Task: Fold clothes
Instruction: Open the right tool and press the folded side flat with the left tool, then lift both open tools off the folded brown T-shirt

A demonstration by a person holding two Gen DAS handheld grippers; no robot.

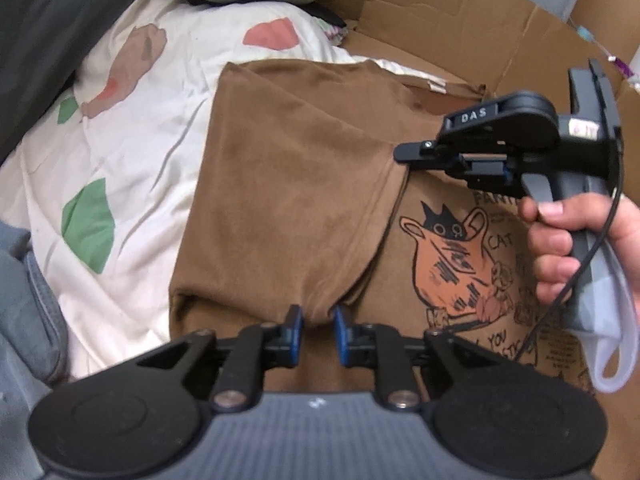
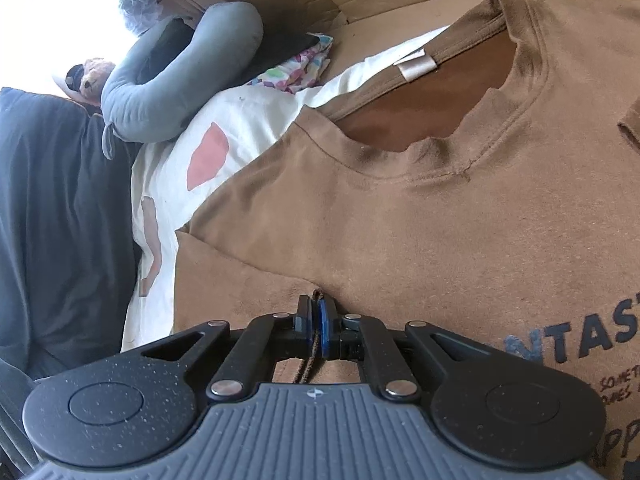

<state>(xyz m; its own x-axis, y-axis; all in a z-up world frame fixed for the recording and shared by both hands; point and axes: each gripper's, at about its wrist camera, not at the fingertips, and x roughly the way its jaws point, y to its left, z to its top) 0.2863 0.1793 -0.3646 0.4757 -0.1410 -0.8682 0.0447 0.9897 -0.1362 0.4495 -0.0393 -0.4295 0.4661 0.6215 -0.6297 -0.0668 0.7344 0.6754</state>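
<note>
Brown T-shirt (image 1: 288, 168): soft, light, limp. Best taken at hems. Right tongs (image 2: 316, 316) clamped on folded edge; left tongs (image 1: 318, 320) pinching a fold.

Setting: a home, most likely a bedroom. Evidence: a cream quilt (image 1: 132, 128) printed with pink and green patches covers a soft surface. A grey bolster pillow (image 2: 180, 76) and a small plush toy (image 2: 94, 78) lie at its far edge. Flattened cardboard (image 1: 460, 12) lines the far side, beside dark bedding (image 2: 52, 208).
</note>
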